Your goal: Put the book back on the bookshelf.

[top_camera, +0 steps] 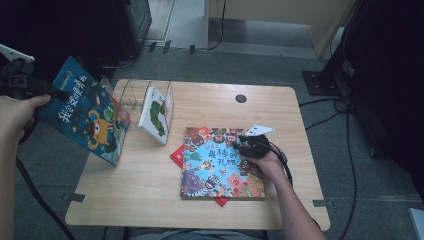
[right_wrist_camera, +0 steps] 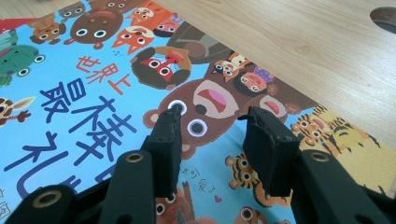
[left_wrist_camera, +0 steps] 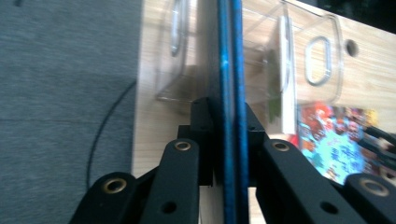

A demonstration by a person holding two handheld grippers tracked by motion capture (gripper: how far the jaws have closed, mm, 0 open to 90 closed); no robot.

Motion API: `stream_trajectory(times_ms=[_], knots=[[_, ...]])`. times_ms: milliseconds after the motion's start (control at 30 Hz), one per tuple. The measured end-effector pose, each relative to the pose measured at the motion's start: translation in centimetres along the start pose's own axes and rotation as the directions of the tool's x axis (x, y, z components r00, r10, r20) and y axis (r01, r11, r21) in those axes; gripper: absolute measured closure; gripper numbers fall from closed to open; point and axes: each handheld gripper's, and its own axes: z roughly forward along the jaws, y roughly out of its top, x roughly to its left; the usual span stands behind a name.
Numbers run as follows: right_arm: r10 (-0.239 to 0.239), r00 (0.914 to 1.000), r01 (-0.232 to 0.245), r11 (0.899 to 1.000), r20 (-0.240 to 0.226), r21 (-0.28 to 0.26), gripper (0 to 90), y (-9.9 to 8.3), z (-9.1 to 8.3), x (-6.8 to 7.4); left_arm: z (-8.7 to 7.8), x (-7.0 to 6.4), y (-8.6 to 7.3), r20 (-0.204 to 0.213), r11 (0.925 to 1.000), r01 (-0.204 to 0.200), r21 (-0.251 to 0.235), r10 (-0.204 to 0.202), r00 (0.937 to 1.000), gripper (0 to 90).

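We hold the blue picture book point(top_camera: 82, 112) off the table's point(top_camera: 150, 190) nine o'clock edge, the left gripper point(left_wrist_camera: 229, 135) clenched on its thin edge; we judge it stiff, light and slick-covered. Our right gripper point(right_wrist_camera: 212, 128) rests parted on the animal-cover book point(top_camera: 220, 165) at centre, grasping nothing.

Left tool point(left_wrist_camera: 228, 140), right tool point(right_wrist_camera: 212, 140): 2 black jaws each, brass-ringed pivot holes, grey 3-cornered plate, black cable.
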Motion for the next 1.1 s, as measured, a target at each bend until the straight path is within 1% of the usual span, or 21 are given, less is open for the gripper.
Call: stream_trajectory(times_ms=[33, 67, 167, 200, 267, 300, 367, 467, 600, 667, 700, 767, 833, 933, 1067, 1100], knots=[[0.0, 1.0, 0.0, 1.0, 0.0, 0.0, 56.0, 0.0, 0.0, 0.0, 0.0, 0.0, 0.0, 0.0, 1.0, 0.0, 0.0, 0.0, 1.0, 83.3], [-0.002, 1.0, 0.002, 1.0, -0.001, 0.0, 56.1, 0.0, 0.0, 0.0, 0.0, 0.0, 0.2, 0.003, 0.9999, -0.003, -0.016, 0.003, 1.0, 83.4], [-0.005, 1.0, 0.005, 1.0, 0.001, -0.001, 56.3, 0.0, 0.0, 0.0, 0.0, 0.0, 0.4, 0.007, 0.9998, 0.006, -0.019, -0.005, 1.0, 83.5], [-0.002, 1.0, 0.002, 1.0, -0.001, 0.0, 56.4, 0.0, 0.0, 0.0, -0.1, -0.2, 0.7, 0.002, 0.9997, 0.005, -0.025, -0.005, 1.0, 83.6], [-0.004, 1.0, 0.004, 1.0, 0.0, -0.001, 56.4, 0.0, 0.0, 0.0, -0.3, -0.3, 1.0, 0.001, 0.9997, 0.002, -0.026, -0.002, 1.0, 83.4], [-0.003, 1.0, 0.003, 1.0, 0.002, -0.001, 56.4, 0.0, 0.0, 0.0, -0.5, -0.4, 1.4, 0.001, 0.9994, -0.002, -0.034, 0.002, 1.0, 83.4], [-0.001, 1.0, 0.001, 1.0, 0.002, -0.002, 56.3, 0.0, 0.0, 0.0, -0.6, -0.4, 1.6, 0.0, 0.9992, 0.0, -0.04, 0.0, 1.0, 83.4], [0.006, 1.0, -0.006, 1.0, 0.004, -0.004, 56.2, -0.1, 0.0, 0.1, -0.7, -0.5, 2.2, 0.008, 0.998, 0.006, -0.063, -0.005, 1.0, 83.4], [0.005, 0.9999, -0.005, 1.0, 0.011, -0.005, 56.2, -0.2, -0.1, 0.3, 0.0, -0.6, 3.0, 0.003, 0.9962, -0.003, -0.087, 0.004, 1.0, 83.4], [0.005, 0.9999, -0.005, 1.0, 0.016, -0.008, 56.2, -0.3, -0.3, 0.4, 0.6, -0.6, 3.4, 0.005, 0.9967, -0.005, -0.082, 0.006, 1.0, 83.4], [0.005, 0.9999, -0.005, 1.0, 0.016, -0.008, 56.2, -0.3, -0.3, 0.4, 0.6, -0.6, 3.4, 0.005, 0.9967, -0.005, -0.082, 0.006, 1.0, 83.3], [0.008, 0.9998, -0.008, 1.0, 0.019, -0.01, 56.2, -0.5, -0.5, 0.6, 1.2, -0.6, 3.8, 0.007, 0.997, -0.006, -0.078, 0.007, 1.0, 83.3], [0.009, 0.9998, -0.009, 1.0, 0.02, -0.011, 56.1, -0.5, -0.5, 0.7, 1.5, -0.7, 3.9, 0.006, 0.9969, -0.005, -0.079, 0.005, 1.0, 83.3], [0.014, 0.9997, -0.014, 1.0, 0.022, -0.008, 56.1, -0.7, -0.7, 0.9, 2.0, -0.9, 4.2, 0.006, 0.9966, -0.014, -0.081, 0.015, 0.9999, 83.1], [0.011, 0.9997, -0.011, 1.0, 0.022, -0.009, 56.0, -0.9, -0.9, 1.0, 2.3, -0.9, 4.2, 0.008, 0.9963, -0.018, -0.084, 0.019, 0.9998, 82.8], [0.012, 0.9997, -0.012, 1.0, 0.022, -0.012, 55.9, -0.9, -0.9, 1.0, 2.3, -0.8, 4.1, 0.009, 0.9968, -0.024, -0.076, 0.025, 0.9996, 82.5]])
